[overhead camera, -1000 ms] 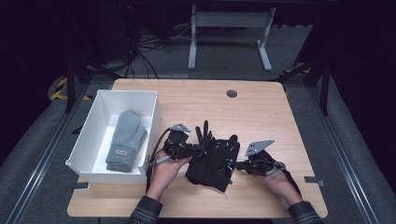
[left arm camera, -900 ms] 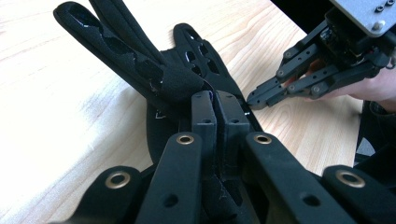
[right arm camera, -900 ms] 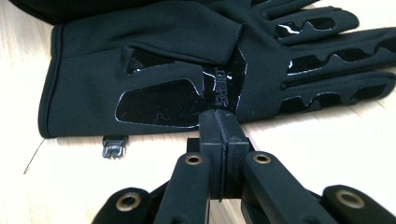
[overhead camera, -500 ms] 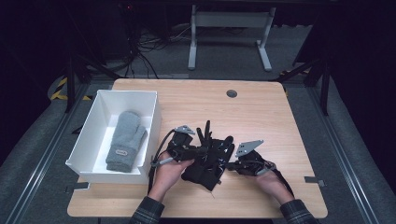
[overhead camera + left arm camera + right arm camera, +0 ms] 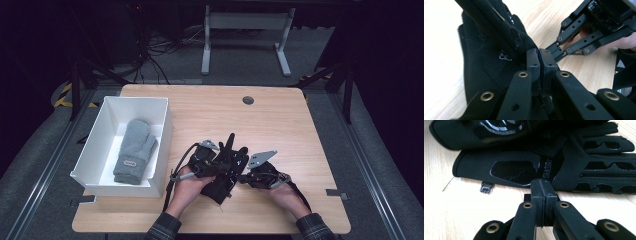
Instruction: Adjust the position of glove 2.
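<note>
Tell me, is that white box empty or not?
Not empty. The white box holds one grey mitten, lying flat inside it.

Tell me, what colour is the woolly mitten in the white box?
Grey mitten, clearest in the high view.

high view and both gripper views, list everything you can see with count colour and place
black gloves: two, black, stacked on the near middle of the table between the grippers
grey mitten: one, grey, lying inside the white box
white box: one, white, on the left side of the table
table: one, light wood, centre of the high view
round grommet: one, dark, far part of the tabletop
metal stand: one, grey, on the floor beyond the table
left gripper: one, black, jaws shut on a fold of the upper glove
right gripper: one, black, jaws shut at the edge of the lower glove; whether cloth is pinched cannot be told
hands: two, at the table's near edge, each holding a gripper
</note>
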A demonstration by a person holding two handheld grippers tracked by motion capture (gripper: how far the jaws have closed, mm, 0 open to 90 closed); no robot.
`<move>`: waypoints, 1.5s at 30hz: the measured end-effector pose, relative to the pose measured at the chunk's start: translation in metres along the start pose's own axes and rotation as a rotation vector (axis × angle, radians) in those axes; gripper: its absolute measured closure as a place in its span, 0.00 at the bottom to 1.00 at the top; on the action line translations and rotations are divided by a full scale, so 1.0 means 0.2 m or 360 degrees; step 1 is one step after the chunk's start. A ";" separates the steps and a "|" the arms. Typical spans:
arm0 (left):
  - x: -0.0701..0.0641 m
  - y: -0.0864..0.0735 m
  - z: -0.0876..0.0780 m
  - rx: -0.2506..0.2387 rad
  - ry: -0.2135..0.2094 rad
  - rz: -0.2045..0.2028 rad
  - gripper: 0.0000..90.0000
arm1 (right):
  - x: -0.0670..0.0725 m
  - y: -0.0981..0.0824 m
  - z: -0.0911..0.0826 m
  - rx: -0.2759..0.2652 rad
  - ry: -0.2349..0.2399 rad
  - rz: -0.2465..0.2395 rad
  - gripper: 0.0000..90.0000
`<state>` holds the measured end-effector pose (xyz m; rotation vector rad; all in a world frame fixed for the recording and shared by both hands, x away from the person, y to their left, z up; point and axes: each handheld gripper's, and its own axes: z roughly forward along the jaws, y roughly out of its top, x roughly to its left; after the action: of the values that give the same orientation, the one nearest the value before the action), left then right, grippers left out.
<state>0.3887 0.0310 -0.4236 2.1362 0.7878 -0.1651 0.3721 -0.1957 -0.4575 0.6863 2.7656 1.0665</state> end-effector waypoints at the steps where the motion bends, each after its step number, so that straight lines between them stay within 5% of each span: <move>1: 0.00 0.00 0.01 0.0008 0.0004 0.0007 0.98 | 0.00 0.00 0.00 0.0000 0.0001 -0.0002 1.00; 13: -0.03 0.00 0.00 -0.0071 -0.0053 0.0033 0.90 | 0.00 -0.01 -0.01 -0.0015 -0.0001 0.0000 1.00; 16: -0.04 0.00 0.00 -0.0047 -0.0067 0.0039 1.00 | -0.01 -0.03 -0.08 -0.0055 -0.0030 0.0027 0.95; 24: -0.11 -0.03 0.11 0.0073 -0.0084 0.0090 1.00 | -0.11 -0.16 -0.26 -0.0141 -0.0201 0.0161 0.67; 33: -0.13 -0.09 0.18 0.0252 0.0039 0.0139 1.00 | -0.21 -0.23 -0.28 -0.0144 -0.0373 0.0259 0.41; 45: -0.11 -0.15 0.07 0.0347 0.0135 0.0170 1.00 | -0.21 -0.25 -0.29 -0.0119 -0.0459 0.0262 0.34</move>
<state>0.3558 0.0236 -0.4445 2.3990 0.7297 -0.1089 0.3757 -0.2824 -0.4493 0.9854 2.4475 1.0022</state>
